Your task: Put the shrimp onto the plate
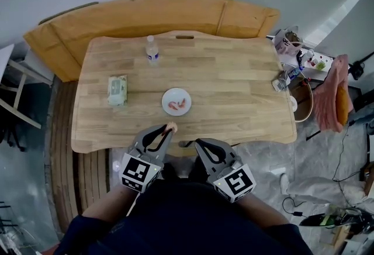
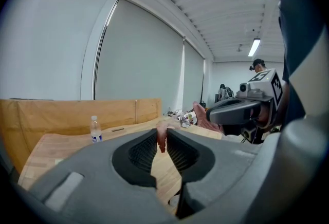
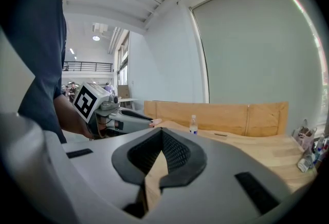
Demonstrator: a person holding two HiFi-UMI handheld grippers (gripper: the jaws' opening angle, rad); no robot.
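A small white plate (image 1: 176, 101) sits mid-table with pink shrimp (image 1: 177, 104) on it. My left gripper (image 1: 169, 130) is near the table's front edge, short of the plate, shut on one pink shrimp (image 2: 161, 138) that sticks up between the jaws; the same shrimp (image 3: 154, 123) shows at its tip in the right gripper view. My right gripper (image 1: 196, 143) hangs beside it to the right at the table's front edge, shut with nothing between its jaws (image 3: 162, 132).
A water bottle (image 1: 152, 51) stands at the table's back, a pack of wipes (image 1: 117, 90) lies at the left. A wooden bench (image 1: 152, 23) wraps the far side. Clutter and cables lie on the table's right end (image 1: 284, 79).
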